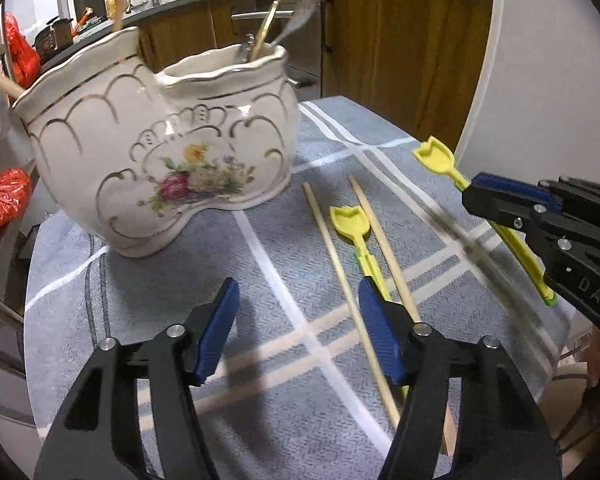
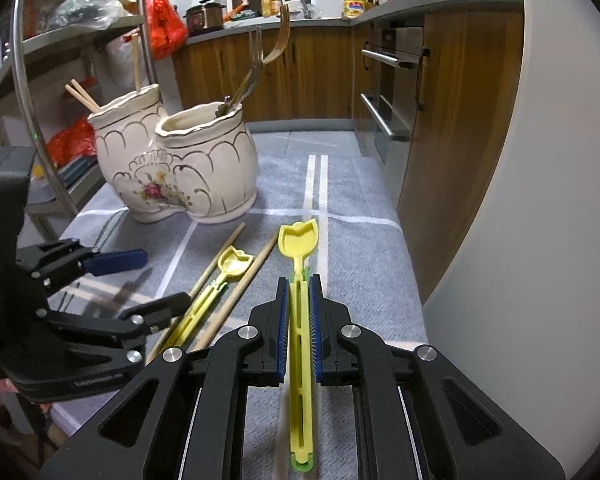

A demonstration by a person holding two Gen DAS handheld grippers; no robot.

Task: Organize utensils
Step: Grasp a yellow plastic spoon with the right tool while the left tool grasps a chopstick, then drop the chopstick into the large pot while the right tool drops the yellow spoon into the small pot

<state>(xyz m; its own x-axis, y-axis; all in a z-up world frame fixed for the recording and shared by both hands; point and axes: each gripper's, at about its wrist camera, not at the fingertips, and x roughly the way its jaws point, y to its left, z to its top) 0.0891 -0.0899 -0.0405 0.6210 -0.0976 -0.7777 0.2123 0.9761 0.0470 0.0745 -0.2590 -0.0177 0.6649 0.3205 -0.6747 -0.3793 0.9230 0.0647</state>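
A white floral ceramic holder (image 1: 160,152) with two compartments stands on the grey cloth; it also shows in the right wrist view (image 2: 188,168). Its left compartment holds chopsticks (image 2: 82,96), its right one forks (image 2: 256,60). My right gripper (image 2: 299,280) is shut on a yellow spoon (image 2: 300,240) and holds it above the cloth; this gripper (image 1: 472,192) and this spoon (image 1: 436,154) also show in the left wrist view. My left gripper (image 1: 298,292) is open and empty, above the cloth beside a second yellow spoon (image 1: 350,222) and two chopsticks (image 1: 336,252) lying there.
The grey plaid cloth (image 2: 360,184) covers the table. Wooden kitchen cabinets (image 2: 320,76) and an oven (image 2: 384,92) stand behind. A shelf with red bags (image 2: 160,20) is at the left. A white curved surface (image 2: 540,200) rises at the right.
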